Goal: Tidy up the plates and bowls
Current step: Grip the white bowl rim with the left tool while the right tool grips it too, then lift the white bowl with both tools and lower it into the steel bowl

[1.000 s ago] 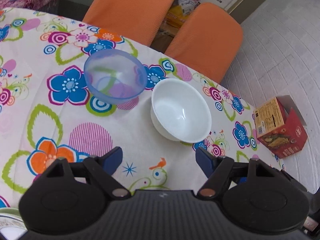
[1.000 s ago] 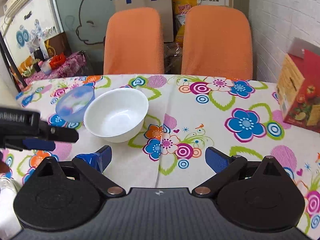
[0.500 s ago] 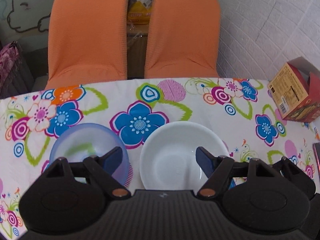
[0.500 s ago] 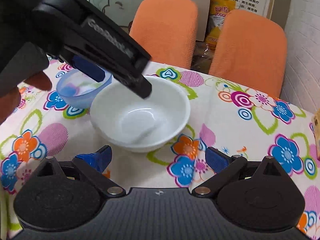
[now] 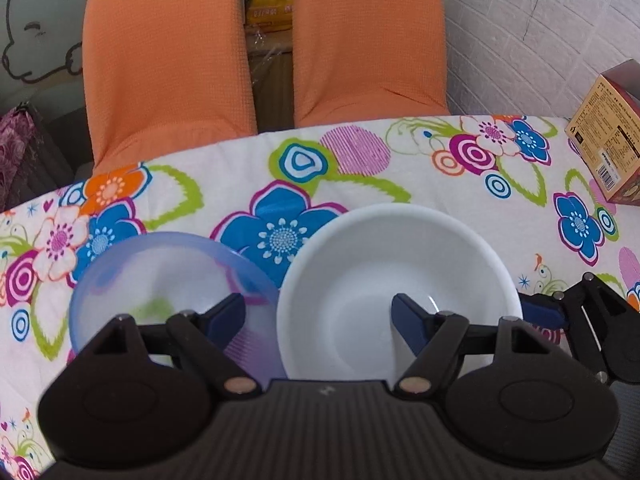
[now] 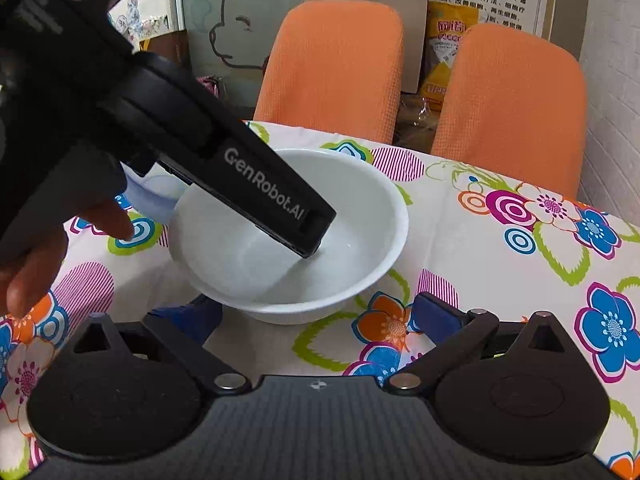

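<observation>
A round white ceramic bowl [image 5: 400,280] sits upright on the counter [image 5: 360,184], which is covered by a white cloth printed with bright flowers, and lies nearer the far edge than the near one. Touching its left rim is a translucent blue plastic bowl [image 5: 168,280], also upright on the counter.

The left gripper [image 5: 316,316] hangs over the two bowls with its jaws spread wide: one blue-padded finger is over the blue plastic bowl, the other over the inside of the white bowl, with the white bowl's left wall between them. Neither finger pinches anything. In the right wrist view its black body, marked "GenRobot.AI", reaches down into the white bowl, and a person's hand [image 6: 44,256] holds it from the left.

The right gripper [image 6: 316,316] is low at the near side of the white bowl [image 6: 292,232], jaws open, its blue fingers spread to either side of the bowl's base. Whether they touch the bowl cannot be told.

Two orange fabric chairs [image 6: 332,64] stand just beyond the far edge of the counter. A red and yellow cardboard box [image 5: 608,140] stands at the far right corner.
</observation>
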A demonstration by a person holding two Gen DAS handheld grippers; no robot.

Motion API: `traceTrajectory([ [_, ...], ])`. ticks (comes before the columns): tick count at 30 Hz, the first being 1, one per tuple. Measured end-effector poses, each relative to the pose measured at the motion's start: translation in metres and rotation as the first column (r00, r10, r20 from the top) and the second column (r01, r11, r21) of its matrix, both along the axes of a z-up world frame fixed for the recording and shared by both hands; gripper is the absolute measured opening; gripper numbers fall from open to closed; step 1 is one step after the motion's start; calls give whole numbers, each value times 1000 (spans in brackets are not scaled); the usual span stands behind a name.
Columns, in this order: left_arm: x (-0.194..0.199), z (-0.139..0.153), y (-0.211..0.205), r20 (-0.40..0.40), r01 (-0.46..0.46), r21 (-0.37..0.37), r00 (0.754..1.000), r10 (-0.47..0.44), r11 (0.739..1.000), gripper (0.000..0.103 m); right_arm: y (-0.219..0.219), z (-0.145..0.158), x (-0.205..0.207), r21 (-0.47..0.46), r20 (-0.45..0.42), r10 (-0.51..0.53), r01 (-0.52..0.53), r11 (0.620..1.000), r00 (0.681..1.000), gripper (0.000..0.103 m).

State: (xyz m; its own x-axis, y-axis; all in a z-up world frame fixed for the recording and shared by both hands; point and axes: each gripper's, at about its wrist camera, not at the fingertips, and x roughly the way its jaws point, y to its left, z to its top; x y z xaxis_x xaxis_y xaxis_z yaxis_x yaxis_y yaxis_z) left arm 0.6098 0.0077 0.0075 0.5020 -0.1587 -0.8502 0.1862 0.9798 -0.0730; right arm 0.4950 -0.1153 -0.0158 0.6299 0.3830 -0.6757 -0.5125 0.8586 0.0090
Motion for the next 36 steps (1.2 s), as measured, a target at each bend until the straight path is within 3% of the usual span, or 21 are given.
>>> traceTrajectory([
  [7, -2, 0, -1, 22, 8, -2, 1000, -8, 1000, 75, 2, 4, 5, -9, -19, 2, -3, 1000, 1000, 89],
  [12, -9, 6, -5, 94, 24, 33, 995, -27, 999, 75, -1, 5, 6, 57, 9, -5, 4, 998, 1000, 89],
  [18, -6, 2, -7, 89, 39, 27, 995, -41, 999, 74, 7, 0, 4, 11, 28, 2, -2, 1000, 1000, 87],
  [20, -7, -2, -7, 88, 33, 29, 995, -36, 999, 71, 7, 1, 3, 8, 31, 8, -9, 1000, 999, 84],
  [22, -10, -3, -7, 96, 44, 29, 994, -46, 999, 58, 9, 2, 3, 7, 33, 14, -15, 1000, 999, 81],
  [25, -15, 0, -9, 93, 71, 21, 993, -72, 997, 49, 9, 7, 2, 23, 59, 14, -16, 1000, 998, 78],
  [36, -40, 9, -2, 103, 54, -6, 993, -53, 999, 49, 3, 17, -15, 58, 80, 4, -8, 998, 997, 78],
])
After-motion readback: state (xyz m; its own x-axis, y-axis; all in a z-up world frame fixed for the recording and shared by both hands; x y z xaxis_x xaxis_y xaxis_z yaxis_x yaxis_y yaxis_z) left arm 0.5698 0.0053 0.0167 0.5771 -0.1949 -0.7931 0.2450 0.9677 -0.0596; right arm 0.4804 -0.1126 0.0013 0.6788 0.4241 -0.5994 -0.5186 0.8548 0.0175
